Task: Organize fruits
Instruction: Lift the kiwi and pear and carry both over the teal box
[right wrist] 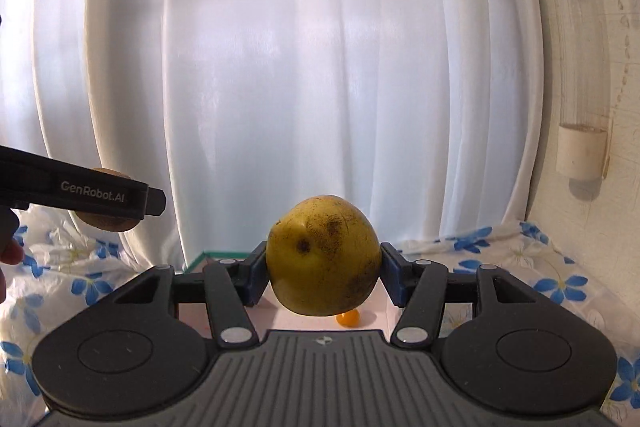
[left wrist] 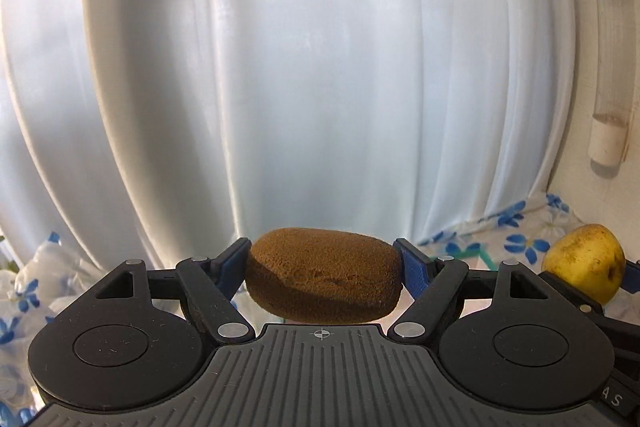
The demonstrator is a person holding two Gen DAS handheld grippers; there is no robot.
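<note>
My left gripper is shut on a brown kiwi, held up in the air before the curtain. My right gripper is shut on a yellow speckled pear, also lifted. In the left wrist view the pear shows at the far right, beside the right gripper's blue pad. In the right wrist view the left gripper's side shows at the left with the kiwi partly hidden behind it. A small orange fruit lies in a white tray below the pear.
A white curtain hangs close ahead. The table wears a blue-flower cloth. A clear plastic tube with white caps hangs on the right wall. Crumpled plastic lies at the left.
</note>
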